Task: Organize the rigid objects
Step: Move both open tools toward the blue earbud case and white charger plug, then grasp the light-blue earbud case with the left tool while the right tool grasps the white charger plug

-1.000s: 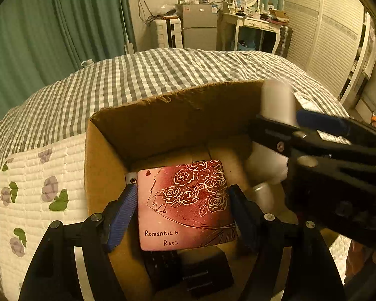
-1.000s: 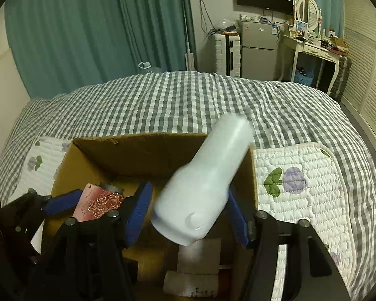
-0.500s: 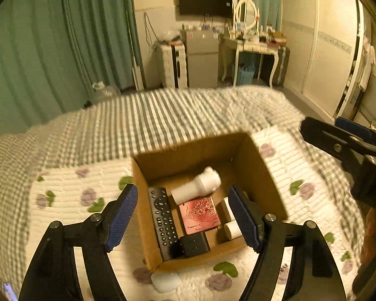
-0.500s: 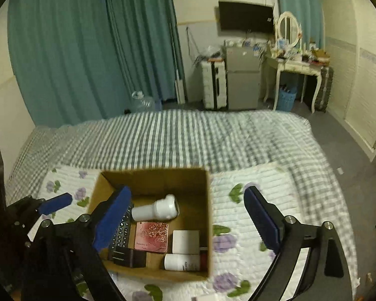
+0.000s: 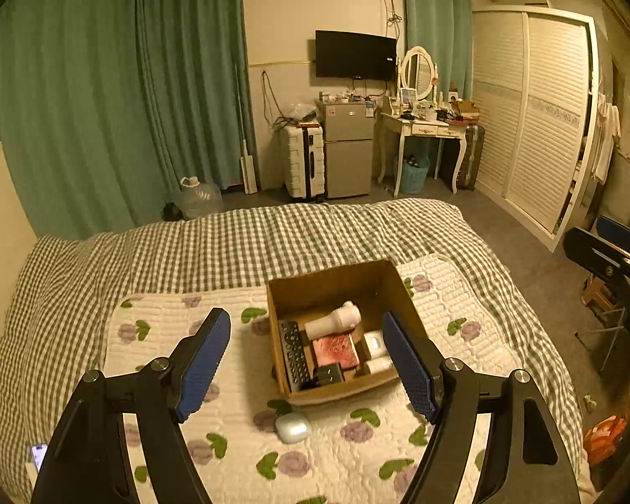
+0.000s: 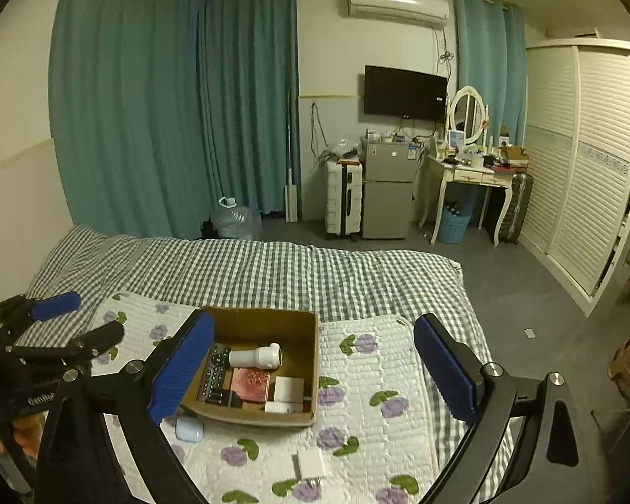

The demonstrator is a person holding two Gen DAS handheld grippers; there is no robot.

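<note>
A cardboard box stands on a floral quilted mat on the bed. It holds a white bottle, a red rose-print card, a black remote, a small black block and white items. My left gripper is open and empty, high above the box. My right gripper is open and empty, also high above it. A pale earbud case lies on the mat in front of the box.
A small white flat object lies on the mat near the front. A phone lies at the bed's left edge. Beyond the checked bed are a fridge, suitcase, dressing table, wardrobe and green curtains.
Both grippers let go of the card and the white bottle in the box, opened, and drew far back and up. The box now looks small and distant.
</note>
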